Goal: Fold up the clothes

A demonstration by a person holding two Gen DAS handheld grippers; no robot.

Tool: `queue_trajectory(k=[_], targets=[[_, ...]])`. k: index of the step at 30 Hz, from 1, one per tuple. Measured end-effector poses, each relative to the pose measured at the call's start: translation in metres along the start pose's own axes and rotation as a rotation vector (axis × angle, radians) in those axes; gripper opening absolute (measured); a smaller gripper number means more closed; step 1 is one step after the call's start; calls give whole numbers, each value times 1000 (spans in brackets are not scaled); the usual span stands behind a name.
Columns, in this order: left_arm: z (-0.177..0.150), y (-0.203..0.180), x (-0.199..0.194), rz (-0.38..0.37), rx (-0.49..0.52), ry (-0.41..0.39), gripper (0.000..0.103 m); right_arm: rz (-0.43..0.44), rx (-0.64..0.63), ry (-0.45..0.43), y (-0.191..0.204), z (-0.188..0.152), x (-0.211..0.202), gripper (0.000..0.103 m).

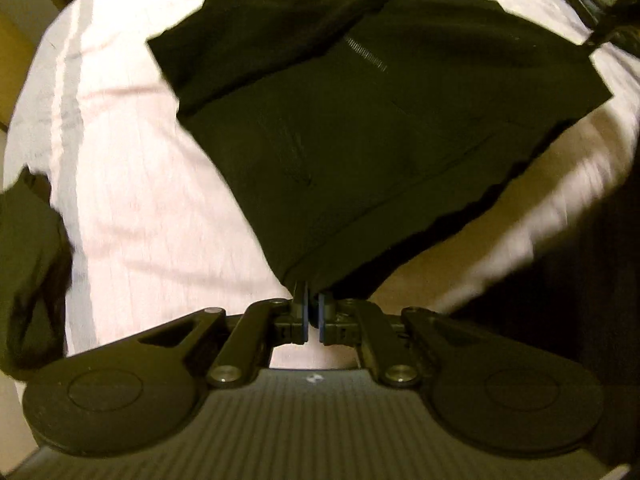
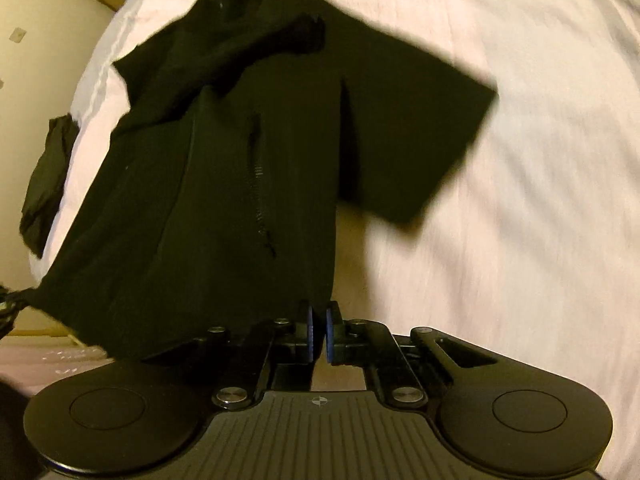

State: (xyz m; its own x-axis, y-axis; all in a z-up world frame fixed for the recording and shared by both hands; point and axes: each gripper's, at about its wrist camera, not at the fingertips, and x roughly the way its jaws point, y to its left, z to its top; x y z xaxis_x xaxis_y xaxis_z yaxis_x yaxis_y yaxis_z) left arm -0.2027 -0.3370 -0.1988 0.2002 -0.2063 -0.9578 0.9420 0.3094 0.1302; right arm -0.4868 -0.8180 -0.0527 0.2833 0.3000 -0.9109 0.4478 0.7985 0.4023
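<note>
A: What do the left tongs (image 1: pixel 313 312) have?

B: They are pressed together on the hem corner of the black jacket (image 1: pixel 360 120), with cloth running up from the blue pads (image 1: pixel 307 316) toward twelve o'clock.

A: And the right tongs (image 2: pixel 319 330)?

B: Nearly pressed together at the other hem corner; the cloth meets the pads (image 2: pixel 310 330), though blur hides the actual pinch.

A: Where does the jacket lie?

B: Its hem is lifted, and its upper part spreads over the pale pink sheet (image 1: pixel 140 200), zipper (image 2: pixel 258 184) showing. The sleeve (image 2: pixel 416 136) points to two o'clock in the right view.

A: Anything else?

B: A second dark garment (image 1: pixel 28 272) lies at nine o'clock, on the sheet's edge.
</note>
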Motion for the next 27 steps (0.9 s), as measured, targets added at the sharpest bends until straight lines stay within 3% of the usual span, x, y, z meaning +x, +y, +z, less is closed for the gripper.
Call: queue_trajectory(k=[5,10,12,14,16,20,24,27], targets=[[-35,7,17,-54,34,64,5,-11,116,48,29,-76,26,4],[-41,35,15,-63,73,62,12,-120,117,-26,42,-76,21,8],[-39,53,11,-42,65,45,14,-188,73,-74,42,-66,12,19],[-27,65,11,-11,64,16,14,-236,61,-135,34,-53,1,48],[2,58,18,-10,89,-27,14,-274,58,-198,25,-33,-7,57],[73,27,37,-31,159,-123,33,-268,90,-275,0,25,2,58],[144,-4,57,-52,229,-219,41,-220,153,-320,-61,74,5,58],[203,-37,80,-81,270,-269,47,-188,203,-306,-96,102,28,58]])
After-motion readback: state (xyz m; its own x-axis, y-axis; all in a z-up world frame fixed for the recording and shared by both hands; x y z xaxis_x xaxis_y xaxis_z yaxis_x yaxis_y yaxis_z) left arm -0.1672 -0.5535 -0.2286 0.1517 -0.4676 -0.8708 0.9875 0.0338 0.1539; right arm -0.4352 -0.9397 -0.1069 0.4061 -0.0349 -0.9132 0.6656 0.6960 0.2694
